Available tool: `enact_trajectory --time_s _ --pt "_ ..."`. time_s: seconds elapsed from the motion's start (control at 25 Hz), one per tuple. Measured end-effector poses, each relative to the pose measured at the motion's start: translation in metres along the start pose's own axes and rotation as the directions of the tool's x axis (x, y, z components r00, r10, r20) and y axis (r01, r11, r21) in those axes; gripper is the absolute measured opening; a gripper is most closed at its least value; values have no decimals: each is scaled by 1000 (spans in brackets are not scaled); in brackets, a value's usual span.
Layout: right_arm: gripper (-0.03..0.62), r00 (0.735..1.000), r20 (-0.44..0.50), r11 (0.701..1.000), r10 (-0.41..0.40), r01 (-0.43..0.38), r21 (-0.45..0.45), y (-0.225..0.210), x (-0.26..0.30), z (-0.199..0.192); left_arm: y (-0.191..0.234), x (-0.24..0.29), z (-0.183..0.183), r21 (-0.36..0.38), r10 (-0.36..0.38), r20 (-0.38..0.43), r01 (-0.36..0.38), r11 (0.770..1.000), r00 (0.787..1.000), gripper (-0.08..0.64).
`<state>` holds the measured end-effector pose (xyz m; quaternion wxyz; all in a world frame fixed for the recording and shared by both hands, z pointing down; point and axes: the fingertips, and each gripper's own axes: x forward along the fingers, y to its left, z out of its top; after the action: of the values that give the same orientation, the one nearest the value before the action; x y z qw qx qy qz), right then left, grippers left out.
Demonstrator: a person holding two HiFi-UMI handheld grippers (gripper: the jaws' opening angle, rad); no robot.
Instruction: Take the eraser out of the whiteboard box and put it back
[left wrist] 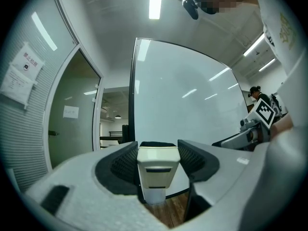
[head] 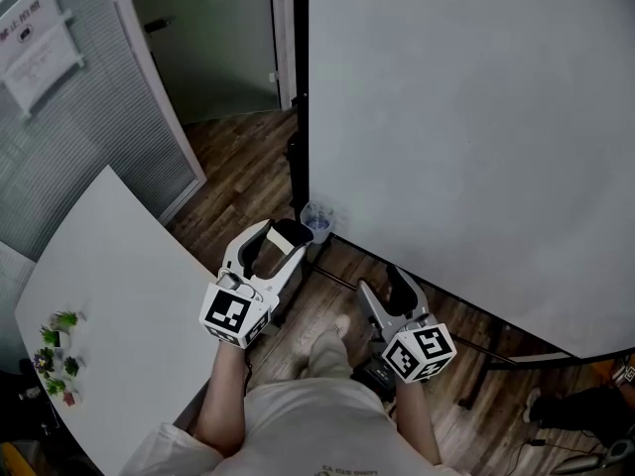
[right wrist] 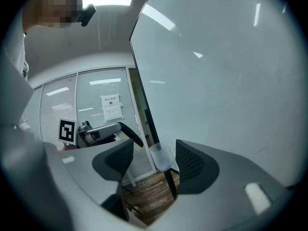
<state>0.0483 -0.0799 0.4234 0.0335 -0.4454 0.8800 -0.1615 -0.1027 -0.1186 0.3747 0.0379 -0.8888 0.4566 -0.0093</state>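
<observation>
Wood floor (head: 248,147), whiteboard (head: 466,137) ahead. I'm clamping eraser (left wrist: 157,170) in left claw (head: 281,241), just short of whiteboard box (head: 317,222), outside it. Right claw (head: 385,291) gaping empty, right of box. Take-out looking done; next needing eraser aligned over box mouth, lowered, released.

Whiteboard box (head: 317,222) contents too small to tell.

Eraser out of the box, held clear of it

We see the cream eraser (left wrist: 156,170), dark felt on its far face, pinched between the left gripper's (left wrist: 156,152) fingers (left wrist: 120,165). The clear box (head: 317,222) hangs near it, at the whiteboard's (head: 466,147) lower corner.
</observation>
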Motion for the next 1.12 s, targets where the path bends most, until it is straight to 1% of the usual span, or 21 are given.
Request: enact_trajectory --time_s 0.24,0.44,0.68,0.8,1.12 --pt "275 1000 3 1000 6 -6 -10 7 -3 2 -7 -12 13 8 3 26 -3 1000 1000 260" --pt "273 999 25 1000 20 -20 -7 12 -5 10 -12 -22 21 18 13 36 -13 1000 999 259" --pt "273 1000 24 1000 13 -13 -8 13 -11 9 -14 -31 28 -14 12 52 -12 1000 999 259" --pt "273 1000 27 1000 13 -13 -10 13 -13 10 -16 -32 31 -18 14 65 -13 1000 998 259" --pt "273 1000 26 1000 3 -2 -23 10 -18 13 -23 -29 29 -19 -6 58 7 1000 998 259"
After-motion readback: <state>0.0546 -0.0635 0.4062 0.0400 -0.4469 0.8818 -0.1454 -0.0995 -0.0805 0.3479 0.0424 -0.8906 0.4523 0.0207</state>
